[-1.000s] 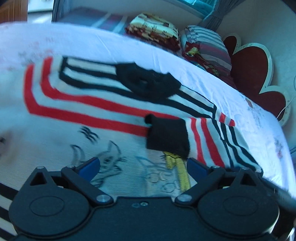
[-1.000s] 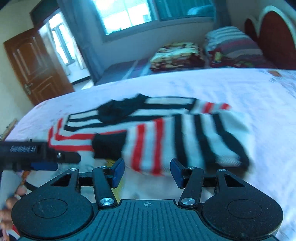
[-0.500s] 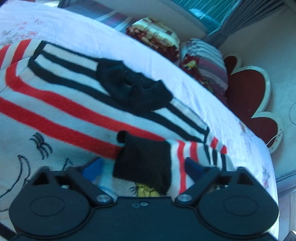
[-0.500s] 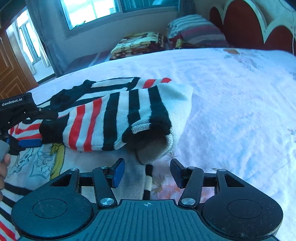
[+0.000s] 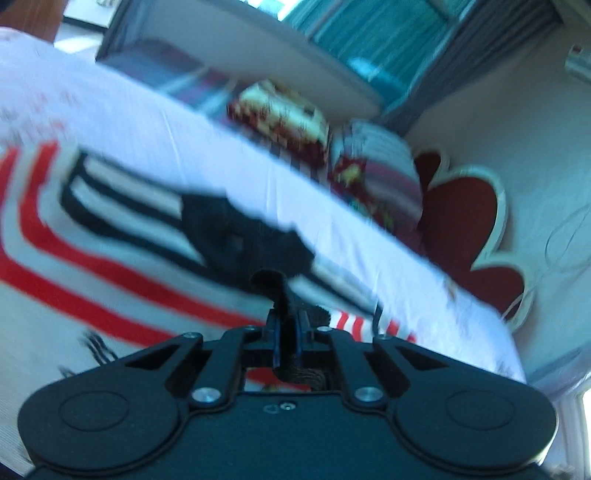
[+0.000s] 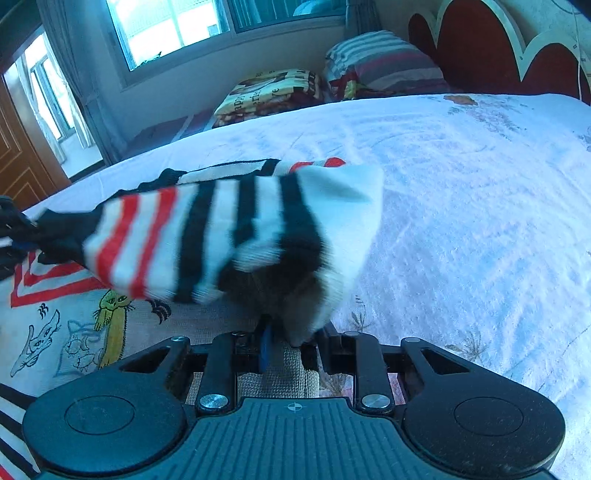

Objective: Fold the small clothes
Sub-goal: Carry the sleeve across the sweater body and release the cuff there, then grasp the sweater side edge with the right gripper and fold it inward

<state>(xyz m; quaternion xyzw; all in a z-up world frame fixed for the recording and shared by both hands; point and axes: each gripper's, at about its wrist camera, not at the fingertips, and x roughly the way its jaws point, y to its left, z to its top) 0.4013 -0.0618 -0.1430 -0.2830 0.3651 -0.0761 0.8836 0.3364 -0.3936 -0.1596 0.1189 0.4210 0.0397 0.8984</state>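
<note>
Left gripper (image 5: 286, 325) has just been closing and now has its two blue-padded fingers (image 5: 274, 330) pressed together on a black knitted cuff (image 5: 271, 282), which sticks up in a narrow fold straight ahead of the tips. Beyond the cuff, the sweater (image 5: 122, 258) lies spread on the white bed sheet (image 5: 184, 133), its black collar (image 5: 240, 236) just ahead and slightly left of the gripper, red and black stripes running off to the left. Further ahead and to the right sit two patterned pillows (image 5: 376, 177), then a dark red headboard (image 5: 465, 229) with a pale scalloped edge. This view is blurred, so finer detail of the knit cannot be made out.

Right gripper (image 6: 291, 341) has also just been closing; its jaws stand narrowly apart with a bunched edge of the sweater's sleeve (image 6: 229, 236) pinched between them, cloth touching both pads. That striped sleeve rises ahead and to the left of the tips, lifted off the bed, white with black and red bands. Below and left of the gripper lies the sweater's front with cartoon drawings (image 6: 74, 332), flat on the sheet. To the right, bare sheet stretches away. Far ahead are the pillows, a window (image 6: 173, 26), and at far left a brown door (image 6: 18, 147). At the left edge, the other black gripper (image 6: 14, 229) holds the sleeve's dark cuff end.
</note>
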